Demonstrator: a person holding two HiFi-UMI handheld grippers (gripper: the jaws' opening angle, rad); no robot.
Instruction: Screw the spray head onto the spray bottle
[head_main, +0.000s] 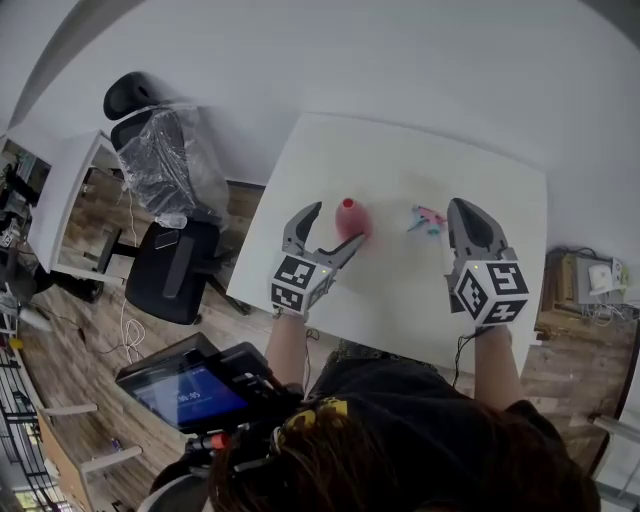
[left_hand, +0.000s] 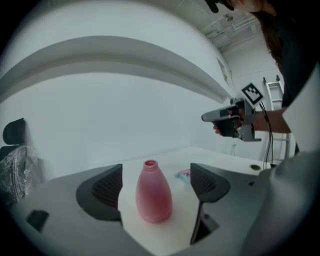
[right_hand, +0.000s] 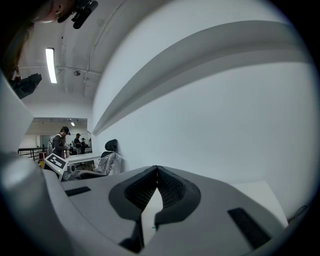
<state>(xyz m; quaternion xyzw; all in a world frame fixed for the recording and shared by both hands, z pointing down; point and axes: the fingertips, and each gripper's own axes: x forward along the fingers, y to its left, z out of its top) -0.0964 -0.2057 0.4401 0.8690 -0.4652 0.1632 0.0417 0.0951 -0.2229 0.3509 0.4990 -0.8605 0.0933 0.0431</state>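
A pink spray bottle (head_main: 350, 218) stands upright on the white table (head_main: 400, 300), its neck bare. In the left gripper view the bottle (left_hand: 154, 192) is between the wide-apart jaws of my left gripper (left_hand: 156, 186), and neither pad touches it. The left gripper (head_main: 338, 225) is open. The pink and teal spray head (head_main: 428, 218) lies on the table to the right of the bottle, also seen past the bottle as the spray head (left_hand: 183, 173). My right gripper (head_main: 462, 208) hovers just right of the spray head. Its jaws (right_hand: 157, 170) are shut with nothing between them.
A black office chair (head_main: 165, 180) wrapped in plastic stands left of the table. A device with a blue screen (head_main: 190, 385) sits at the person's lower left. The table's near edge runs just under both grippers. A wall stands behind the table.
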